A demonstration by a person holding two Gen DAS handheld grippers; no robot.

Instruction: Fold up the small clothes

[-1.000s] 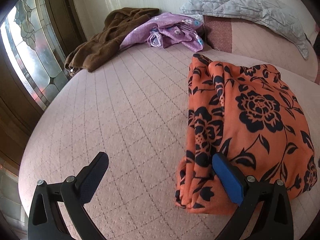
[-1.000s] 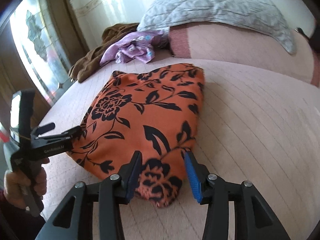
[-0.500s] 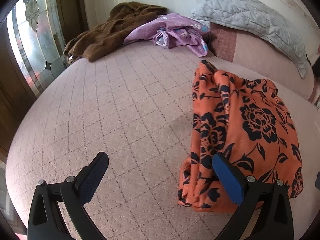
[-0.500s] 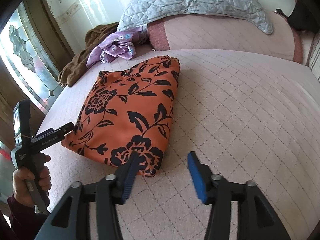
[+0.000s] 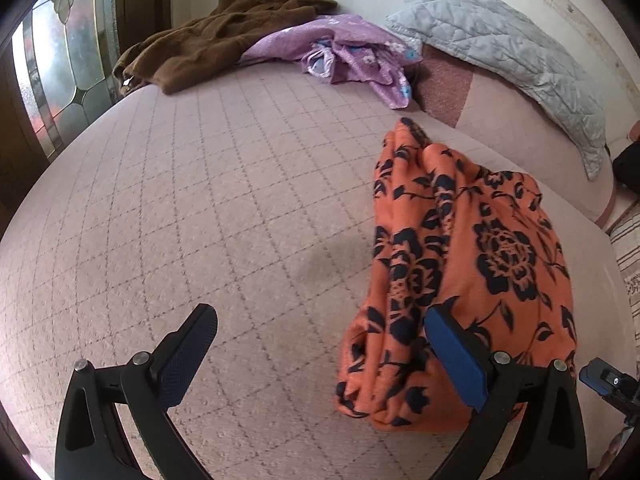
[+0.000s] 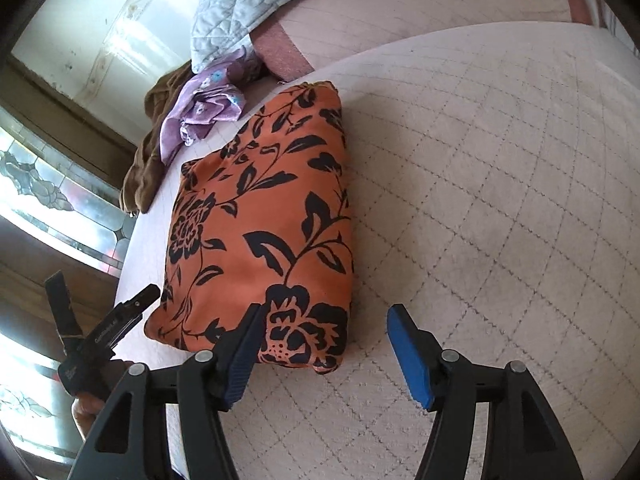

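A folded orange cloth with black flowers (image 6: 260,208) lies flat on the pink quilted bed (image 6: 480,200). My right gripper (image 6: 326,318) hovers at its near right corner with its jaws opening. The corner sits between the fingers, the left finger (image 6: 244,344) overlaps its edge, and the pads do not press it. My left gripper (image 5: 320,328) stands wide open over bare quilt at the cloth's (image 5: 460,280) bunched left edge, its blue pad (image 5: 452,352) in front of the fabric. It also shows in the right wrist view as the left gripper (image 6: 120,320), held in a hand (image 6: 90,404).
A brown garment (image 5: 208,36) and a purple flowered garment (image 5: 352,48) lie crumpled at the far side of the bed. A grey quilted pillow (image 5: 500,52) rests on the bolster. A stained-glass window (image 5: 60,60) stands left, past the bed's edge.
The right gripper's jaws have widened and come off the cloth's near corner, and its view has rolled. The left gripper has turned slightly but stayed in place, open.
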